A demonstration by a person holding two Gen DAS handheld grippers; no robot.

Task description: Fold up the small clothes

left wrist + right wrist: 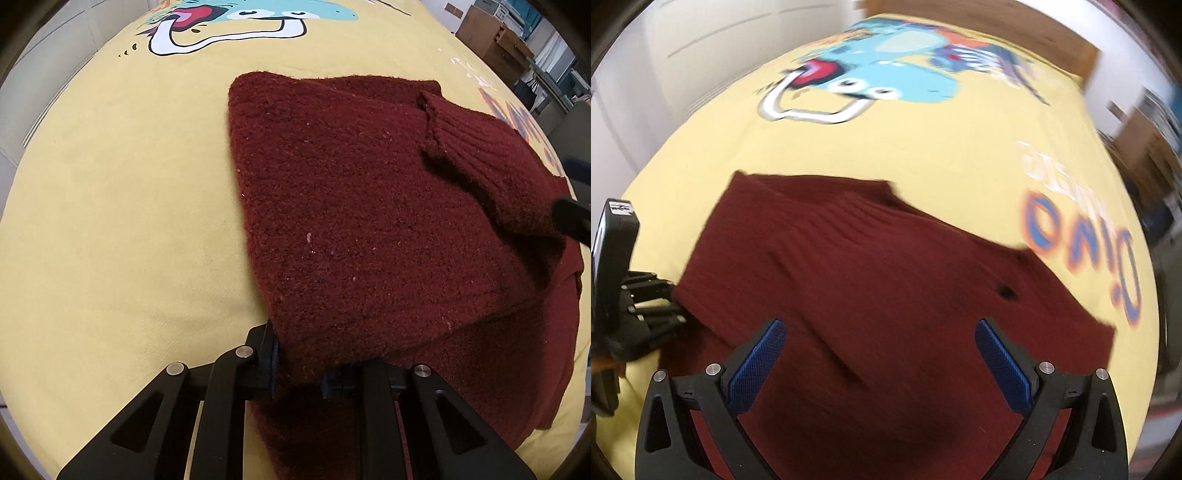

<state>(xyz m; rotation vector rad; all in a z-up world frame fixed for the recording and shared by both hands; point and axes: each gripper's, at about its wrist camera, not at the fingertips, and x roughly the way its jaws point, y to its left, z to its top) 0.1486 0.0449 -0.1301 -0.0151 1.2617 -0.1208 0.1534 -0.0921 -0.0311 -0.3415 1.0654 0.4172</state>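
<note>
A dark red knitted sweater (369, 206) lies partly folded on a yellow printed sheet (110, 206). A ribbed sleeve (480, 147) lies across its top right. My left gripper (299, 369) is shut on the sweater's near edge, with fabric bunched between its fingers. In the right wrist view the sweater (886, 295) fills the middle, blurred. My right gripper (879, 354) is open above the sweater, its blue pads (757, 365) wide apart and empty. The left gripper (646, 306) shows at the sweater's left edge in that view.
The yellow sheet has a cartoon dinosaur print (879, 74) at the far side and blue-orange lettering (1082, 243) on the right. White wall panels (665, 55) stand to the left. Wooden furniture (495, 37) and shelves stand beyond the bed's far right.
</note>
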